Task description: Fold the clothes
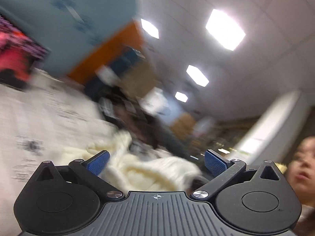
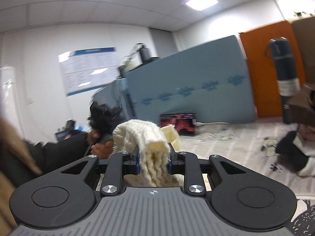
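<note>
right hand-held gripper (image 2: pixel 154 158) clamped on bunched cream knit sweater (image 2: pixel 149 137), lifted off patterned sheet (image 2: pixel 226 137). left hand-held gripper (image 1: pixel 156 162) jaws apart, sweater (image 1: pixel 149 173) between, ungripped. view blurred. no finished fold visible; stage undetermined.

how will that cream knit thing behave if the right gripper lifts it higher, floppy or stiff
Probably floppy: the cream knit bunches into soft folds where the right gripper pinches it and droops over the fingers. The chunky ribbed yarn suggests decent grip, unlikely to slip. The loose part will likely trail and swing.
</note>
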Available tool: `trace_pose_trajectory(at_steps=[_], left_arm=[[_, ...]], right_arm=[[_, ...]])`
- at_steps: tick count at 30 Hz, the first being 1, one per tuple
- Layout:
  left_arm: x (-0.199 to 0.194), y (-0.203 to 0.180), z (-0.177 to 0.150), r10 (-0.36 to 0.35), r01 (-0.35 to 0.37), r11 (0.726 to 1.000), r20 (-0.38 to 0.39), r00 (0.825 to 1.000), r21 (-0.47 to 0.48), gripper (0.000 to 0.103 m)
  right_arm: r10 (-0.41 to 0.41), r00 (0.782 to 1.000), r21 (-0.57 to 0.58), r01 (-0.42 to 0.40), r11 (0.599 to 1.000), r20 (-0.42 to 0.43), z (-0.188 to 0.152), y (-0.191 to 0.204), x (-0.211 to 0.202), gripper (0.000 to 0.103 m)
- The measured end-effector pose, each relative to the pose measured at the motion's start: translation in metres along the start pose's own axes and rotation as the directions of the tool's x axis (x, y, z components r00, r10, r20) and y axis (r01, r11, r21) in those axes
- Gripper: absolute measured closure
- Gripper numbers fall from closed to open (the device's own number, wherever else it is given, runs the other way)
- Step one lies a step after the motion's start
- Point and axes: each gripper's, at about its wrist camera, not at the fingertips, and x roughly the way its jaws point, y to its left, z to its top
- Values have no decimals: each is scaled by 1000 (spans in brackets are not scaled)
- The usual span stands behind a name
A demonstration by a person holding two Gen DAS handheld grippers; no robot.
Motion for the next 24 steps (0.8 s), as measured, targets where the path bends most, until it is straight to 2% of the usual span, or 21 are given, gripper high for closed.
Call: trace_pose_trajectory(at_steps=[1,2,5,7,10,12,15,16,17,18,20,22,24], left_arm=[[6,0,-1,-48,48,999,-31,998,-5,0],[12,3,-2,-63,62,998,-68,996,-20,0],[29,19,-4,-42,28,996,-166,985,-86,0],[32,27,-1,-42,24,994,-167,985,-107,0],[21,23,4,17,-23,997,-83,996,-74,0],[12,18,7,64,-65,997,-12,998,-47,0],[-2,8,11,134,-135,991,85,987,-5,0],[-5,0,13,185,-189,982,115,976,18,0],[-8,-8,14,243,-251,967,144,959,39,0],[-8,-18,15,316,-330,942,167,934,63,0],[-6,-43,10,455,-485,864,204,867,133,0],[7,-63,-1,582,-622,752,225,782,219,0],[24,-81,-16,692,-731,607,247,679,310,0]], right_arm=[[5,1000,1,-5,1000,-3,0,0,-1,81],[8,1000,3,-8,1000,-5,0,0,-1,81],[-71,997,59,73,996,-38,2,-9,9,80],[-123,990,96,129,987,-63,3,-16,17,76],[-194,975,166,210,963,-109,5,-28,28,74],[-228,963,213,255,943,-143,3,-36,34,74],[-261,951,221,294,930,-166,-1,-41,35,74],[-267,949,220,301,928,-169,0,-41,36,74],[-274,946,220,308,926,-173,0,-41,37,73],[-285,942,218,320,922,-178,2,-41,39,73],[-302,936,216,337,916,-182,5,-40,42,73],[-324,927,204,359,911,-188,9,-39,48,73],[-346,919,200,381,903,-189,11,-40,51,73]])
